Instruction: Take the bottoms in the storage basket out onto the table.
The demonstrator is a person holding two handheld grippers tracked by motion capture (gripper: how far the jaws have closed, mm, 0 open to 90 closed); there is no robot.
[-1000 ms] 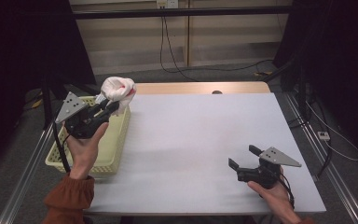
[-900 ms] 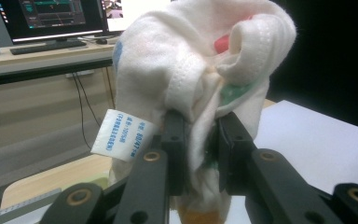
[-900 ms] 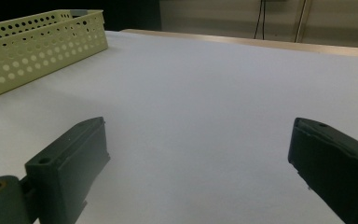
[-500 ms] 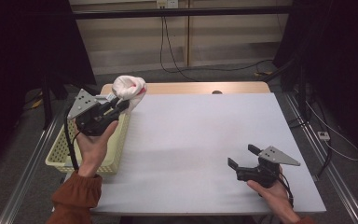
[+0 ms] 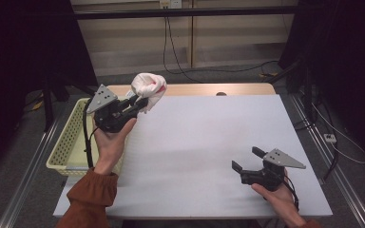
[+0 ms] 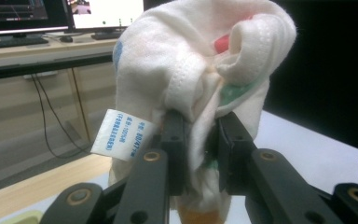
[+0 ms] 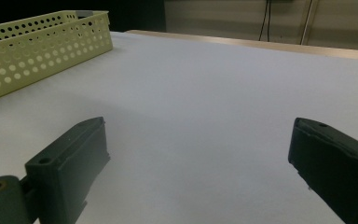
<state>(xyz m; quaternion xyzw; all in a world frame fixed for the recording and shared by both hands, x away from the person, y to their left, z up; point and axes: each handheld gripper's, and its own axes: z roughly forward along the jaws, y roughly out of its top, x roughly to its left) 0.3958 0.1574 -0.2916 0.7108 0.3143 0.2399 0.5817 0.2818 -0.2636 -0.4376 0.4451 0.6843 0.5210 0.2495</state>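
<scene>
Lab recording station.
Black curtains flank a white table; monitors at upper left; cables dangle behind.

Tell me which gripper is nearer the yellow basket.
Left. The left gripper, shut on a white cloth, is raised beside the basket. The right gripper sits open across the table.
</scene>
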